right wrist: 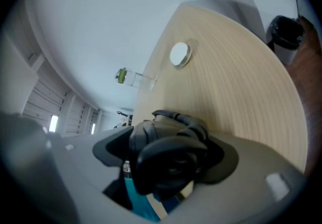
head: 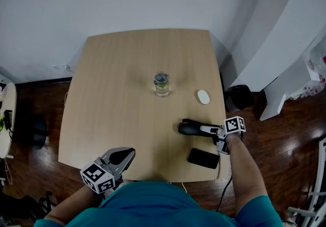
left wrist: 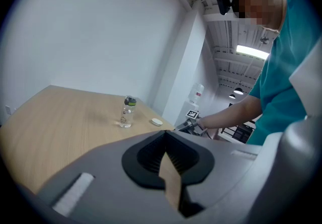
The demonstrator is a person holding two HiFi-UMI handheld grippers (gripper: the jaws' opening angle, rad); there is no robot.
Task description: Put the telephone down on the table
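The black telephone handset [head: 187, 128] lies on the light wooden table [head: 117, 78] near its right edge. My right gripper [head: 204, 130] reaches in from the right with its jaws on either side of the handset's near end. In the right gripper view the handset [right wrist: 171, 142] fills the space between the jaws, with a gap showing on one side, so the jaws stand open around it. My left gripper [head: 125, 155] hovers at the table's front left edge; its tips meet and hold nothing.
A small clear bottle [head: 162, 84] stands at the table's middle. A white oval object [head: 203, 97] lies to its right. A flat black smartphone [head: 203, 158] rests near the front right corner, just beside my right hand. A black bin [head: 239, 97] stands on the floor to the right.
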